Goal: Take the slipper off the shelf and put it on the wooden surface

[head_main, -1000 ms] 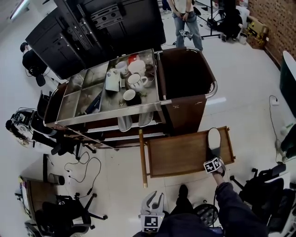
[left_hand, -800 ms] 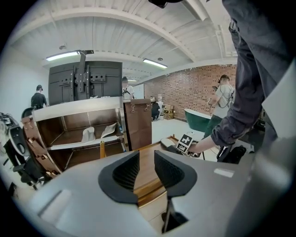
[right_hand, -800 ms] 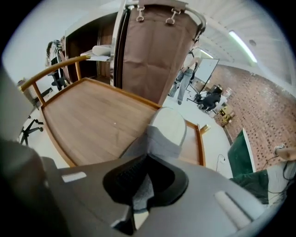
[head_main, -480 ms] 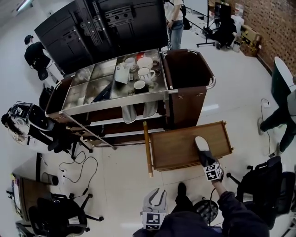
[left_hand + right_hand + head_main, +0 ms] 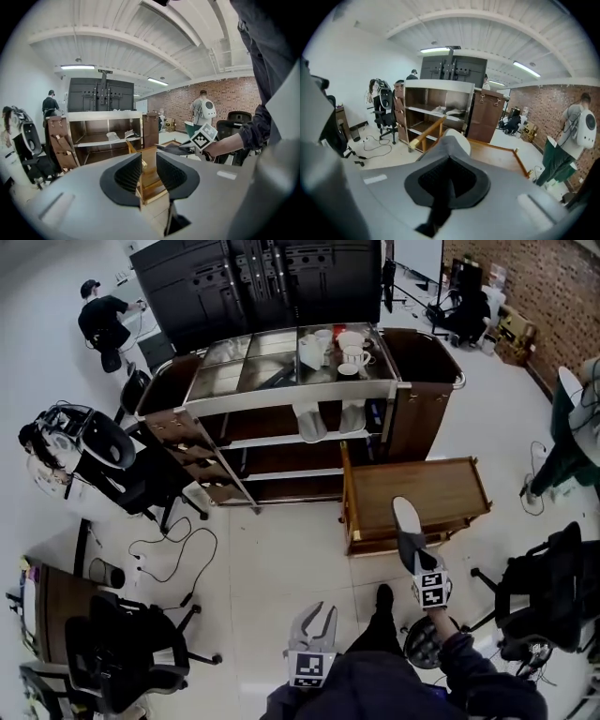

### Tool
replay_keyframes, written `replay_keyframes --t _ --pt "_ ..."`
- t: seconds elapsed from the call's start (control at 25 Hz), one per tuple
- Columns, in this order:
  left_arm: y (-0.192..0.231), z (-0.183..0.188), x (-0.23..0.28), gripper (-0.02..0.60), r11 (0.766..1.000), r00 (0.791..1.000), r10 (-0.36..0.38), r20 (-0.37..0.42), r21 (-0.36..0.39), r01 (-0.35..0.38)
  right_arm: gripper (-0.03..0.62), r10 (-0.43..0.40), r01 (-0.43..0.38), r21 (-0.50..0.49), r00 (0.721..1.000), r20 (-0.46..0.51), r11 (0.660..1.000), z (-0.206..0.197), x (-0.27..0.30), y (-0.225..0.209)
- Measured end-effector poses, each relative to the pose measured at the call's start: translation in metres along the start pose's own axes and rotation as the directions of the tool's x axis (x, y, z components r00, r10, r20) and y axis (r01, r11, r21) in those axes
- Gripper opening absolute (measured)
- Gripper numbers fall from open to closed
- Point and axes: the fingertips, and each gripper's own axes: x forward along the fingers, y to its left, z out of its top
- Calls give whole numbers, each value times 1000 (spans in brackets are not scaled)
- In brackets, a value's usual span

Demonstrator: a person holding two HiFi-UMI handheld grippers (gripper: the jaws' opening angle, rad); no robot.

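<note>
My right gripper is shut on a slipper with a white sole and a dark upper. It holds the slipper above the near edge of the wooden table, toe pointing toward the cart. In the right gripper view the slipper runs forward from the closed jaws over the wooden surface. Two more pale slippers lie on the cart's upper shelf. My left gripper hangs low by my body, open with nothing in it. Between its jaws the wooden table shows.
The cart top carries cups and a jug. Office chairs stand at the left, lower left and right. Cables trail on the floor. People stand at the back left and right.
The view has swung and pulled back from the cart. The right gripper, still holding the slipper, has drawn from the table's far right part toward its near edge.
</note>
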Motion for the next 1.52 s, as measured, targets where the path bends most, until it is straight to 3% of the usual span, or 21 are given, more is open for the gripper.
replay_keyframes --t 0.28,0.52,0.72,0.96,1.16,1.24,1.32,1.4,1.52 --pt "55 -19 -47 106 992 995 100 0 -76 -100 3 172 -166 -70 982 83 984 67 -21 122" --pt "110 -35 -59 106 967 975 222 -12 -128 -221 3 319 -295 -188 941 115 937 156 72 199" --pt "191 -48 -42 106 907 921 381 -74 -164 -388 3 377 -336 -249 916 140 908 266 212 243" --pt "287 -18 -24 106 827 846 518 -127 -179 -533 3 305 -268 -270 947 104 925 392 404 269" --pt "318 -12 -20 106 773 793 580 -186 -180 -608 7 187 -183 -302 982 -14 936 417 527 276" --pt "327 -16 -24 106 760 778 591 -213 -174 -626 33 125 -126 -301 992 -22 945 427 549 274" --pt "333 -21 -28 106 748 766 599 -235 -178 -640 50 118 -116 -300 993 -11 947 431 556 279" --pt "338 -25 -27 106 747 766 595 -242 -184 -639 64 153 -140 -291 988 20 946 424 548 292" --pt "338 -27 -19 106 784 799 555 -229 -176 -595 64 235 -190 -283 963 131 940 394 494 315"
